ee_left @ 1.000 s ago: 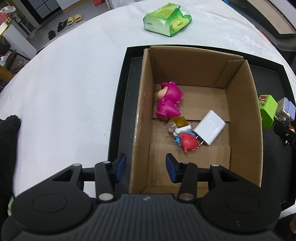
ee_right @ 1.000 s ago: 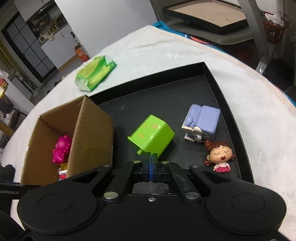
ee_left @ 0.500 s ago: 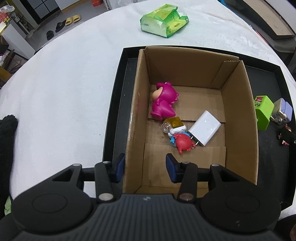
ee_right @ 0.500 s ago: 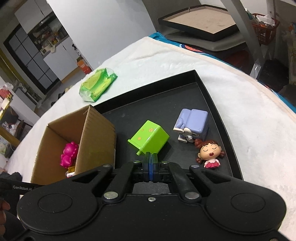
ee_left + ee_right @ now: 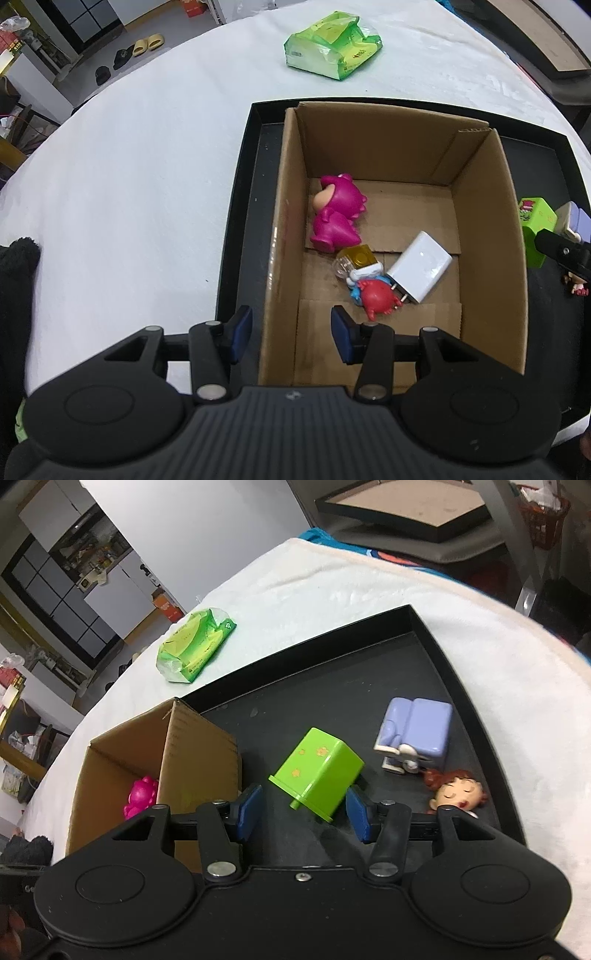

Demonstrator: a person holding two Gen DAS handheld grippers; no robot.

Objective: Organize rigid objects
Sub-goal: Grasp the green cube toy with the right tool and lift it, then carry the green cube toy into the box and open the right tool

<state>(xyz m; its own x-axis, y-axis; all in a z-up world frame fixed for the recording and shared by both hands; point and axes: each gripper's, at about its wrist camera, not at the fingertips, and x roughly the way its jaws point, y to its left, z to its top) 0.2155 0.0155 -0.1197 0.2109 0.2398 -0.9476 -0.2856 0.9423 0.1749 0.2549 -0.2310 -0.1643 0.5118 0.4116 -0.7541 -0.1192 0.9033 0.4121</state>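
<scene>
Nearest the right wrist camera, the right gripper (image 5: 304,814) pointed steeply down at a black tray (image 5: 436,657), its jaws having just been opening; they stood apart with the base of one green block (image 5: 317,771) between them, the pads not pressing it. Beside the block stood one lilac toy (image 5: 417,734) and, just in front of that, one doll (image 5: 456,794) with brown hair, all three on the tray floor.

Left of them, one cardboard box (image 5: 487,236) also stood on the tray. The left gripper (image 5: 288,339) hung over the box's near left corner, pointing almost straight down, its jaws partly open and astride the box's left wall (image 5: 280,258); whether the pads touched it I could not tell. Within the box lay one pink figure (image 5: 338,219), one yellow cube (image 5: 358,256), one red figure (image 5: 376,297) with something blue and white (image 5: 360,277) against it, and one white charger (image 5: 421,267).

Farther off, on the white cloth (image 5: 129,166), lay one green packet (image 5: 332,50); its printing was too small to read. No writing could be read on the toys either.
</scene>
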